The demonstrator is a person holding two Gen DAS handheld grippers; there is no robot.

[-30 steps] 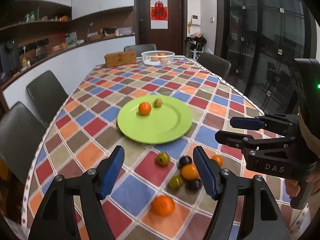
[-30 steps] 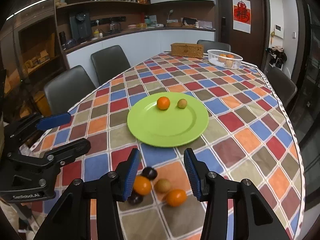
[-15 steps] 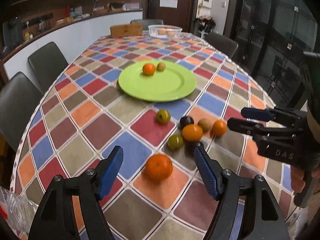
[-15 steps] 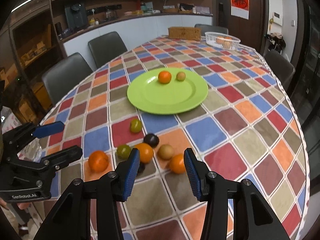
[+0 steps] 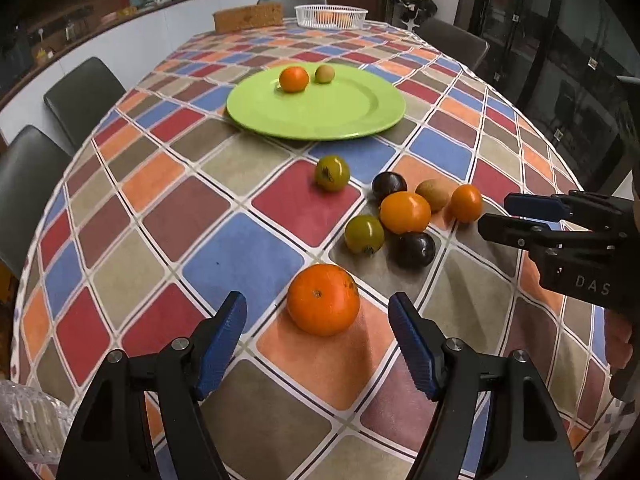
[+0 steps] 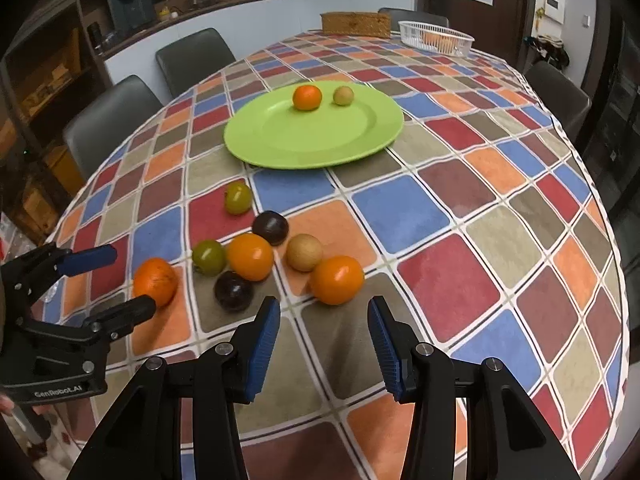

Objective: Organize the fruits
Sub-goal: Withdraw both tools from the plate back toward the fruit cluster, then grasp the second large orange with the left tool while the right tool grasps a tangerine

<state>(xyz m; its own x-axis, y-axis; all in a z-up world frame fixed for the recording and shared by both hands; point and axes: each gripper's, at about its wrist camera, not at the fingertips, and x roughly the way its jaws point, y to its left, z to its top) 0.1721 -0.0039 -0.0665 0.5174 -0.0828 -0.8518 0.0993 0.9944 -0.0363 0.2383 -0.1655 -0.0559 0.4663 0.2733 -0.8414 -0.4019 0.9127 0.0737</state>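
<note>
A green plate [image 5: 340, 114] [image 6: 280, 148] on the checked tablecloth holds an orange [image 5: 294, 79] and a small tan fruit [image 5: 324, 73]. Nearer me lies a cluster of loose fruit: several oranges, green tomatoes and dark plums. My left gripper [image 5: 318, 316] is open, its blue pads either side of a big orange [image 5: 323, 299] just ahead, not touching it. My right gripper [image 6: 323, 320] is open too, just short of another orange [image 6: 337, 280] beside a tan fruit [image 6: 304, 252]. Each gripper also shows in the other's view, the left gripper [image 6: 108, 280] and the right gripper [image 5: 508, 214].
A white basket [image 6: 436, 38] with fruit and a woven box [image 6: 355, 24] stand at the table's far end. Dark chairs [image 6: 108, 120] line the left side. A clear glass dish [image 5: 28, 416] sits at the near left corner. A hand [image 5: 618, 340] holds the right gripper.
Both grippers have sunk and tipped downward toward the loose fruit, which now looks larger and closer. The big orange now lies just ahead of the left pads. Neither gripper's jaws visibly changed.
</note>
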